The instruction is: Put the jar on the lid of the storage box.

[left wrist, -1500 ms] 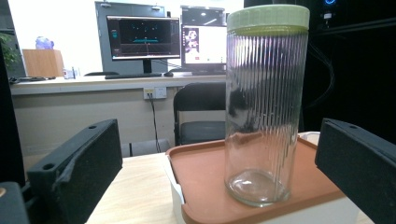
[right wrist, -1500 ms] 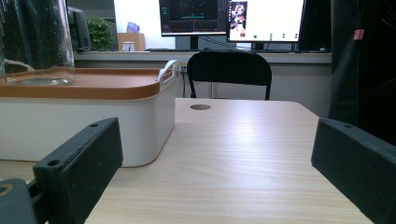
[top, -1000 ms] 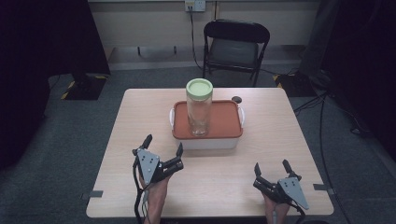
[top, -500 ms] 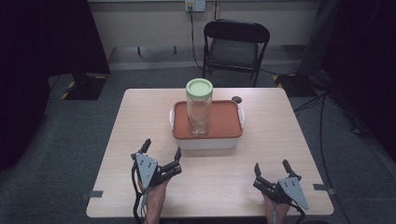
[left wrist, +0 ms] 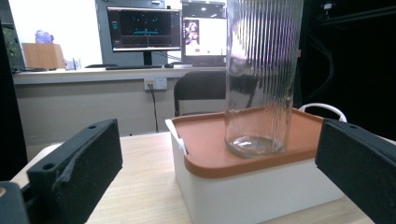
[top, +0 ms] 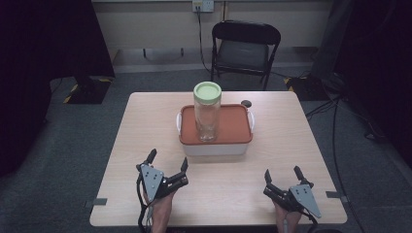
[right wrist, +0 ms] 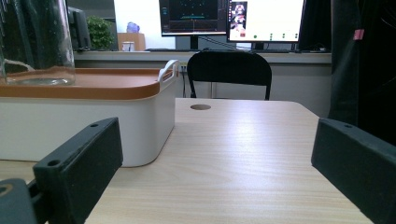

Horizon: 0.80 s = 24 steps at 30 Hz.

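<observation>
While both tools rest near the front edge of the bench (top: pixel 145 126), the left hand-held gripper (top: pixel 167 162) is the one that has moved: over the last second it has eased forward and a little rightward toward the box, whereas the right hand-held gripper (top: pixel 283 173) has stayed where it was. Each has its jaws spread wide and holds nothing; in the left gripper view the 2 black jaws frame the container with open air between them.

Ahead of the left one, still well apart, sits the white storage box (top: pixel 216 148) with its orange lid (top: pixel 233 126) closed. On that lid stands the ribbed glass jar (top: pixel 207 116), upright, empty, capped by a pale green lid (top: pixel 207 91). In the left gripper view the jar (left wrist: pixel 261 79) rises just right of centre between the jaws.

That small advance reads as the opening of a reach, most likely for the jar, since it must come off before the box can be opened. Nothing has been touched yet, so the work is barely begun. A small dark disc (top: pixel 246 103) lies on the bench behind the box, and a folding chair (top: pixel 245 46) stands beyond.
</observation>
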Tool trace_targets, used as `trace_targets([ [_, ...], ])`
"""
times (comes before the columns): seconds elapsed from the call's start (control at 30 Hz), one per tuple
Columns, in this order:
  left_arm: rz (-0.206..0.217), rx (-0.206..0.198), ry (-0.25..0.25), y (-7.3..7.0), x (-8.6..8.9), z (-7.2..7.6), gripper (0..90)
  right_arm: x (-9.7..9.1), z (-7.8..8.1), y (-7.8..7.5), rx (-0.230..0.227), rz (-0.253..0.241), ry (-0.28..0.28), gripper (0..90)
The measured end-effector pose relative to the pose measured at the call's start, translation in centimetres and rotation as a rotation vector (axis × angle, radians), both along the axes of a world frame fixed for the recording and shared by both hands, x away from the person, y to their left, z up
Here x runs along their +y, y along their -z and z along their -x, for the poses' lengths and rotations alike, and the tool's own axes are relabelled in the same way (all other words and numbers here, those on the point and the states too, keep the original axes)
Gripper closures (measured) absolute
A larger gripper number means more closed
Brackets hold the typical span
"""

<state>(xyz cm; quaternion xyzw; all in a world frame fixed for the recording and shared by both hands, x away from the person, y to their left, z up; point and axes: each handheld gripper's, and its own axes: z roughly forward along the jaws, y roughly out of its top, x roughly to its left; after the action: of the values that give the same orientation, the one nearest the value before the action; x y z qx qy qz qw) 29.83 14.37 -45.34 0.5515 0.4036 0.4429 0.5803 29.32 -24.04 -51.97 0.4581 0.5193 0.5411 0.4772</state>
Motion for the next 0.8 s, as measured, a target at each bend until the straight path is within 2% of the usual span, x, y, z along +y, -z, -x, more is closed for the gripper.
trace_targets([
  [0.33, 0.006, 0.003, -0.010, 1.3, 0.1, 0.3, 0.1, 0.0, 0.0, 0.0, 0.000, 0.000, 0.000, 1.2],
  [0.8, -0.008, 0.008, -0.025, 3.5, -0.1, 0.8, 0.2, 0.0, 0.0, 0.0, 0.000, 0.000, 0.000, 1.2],
])
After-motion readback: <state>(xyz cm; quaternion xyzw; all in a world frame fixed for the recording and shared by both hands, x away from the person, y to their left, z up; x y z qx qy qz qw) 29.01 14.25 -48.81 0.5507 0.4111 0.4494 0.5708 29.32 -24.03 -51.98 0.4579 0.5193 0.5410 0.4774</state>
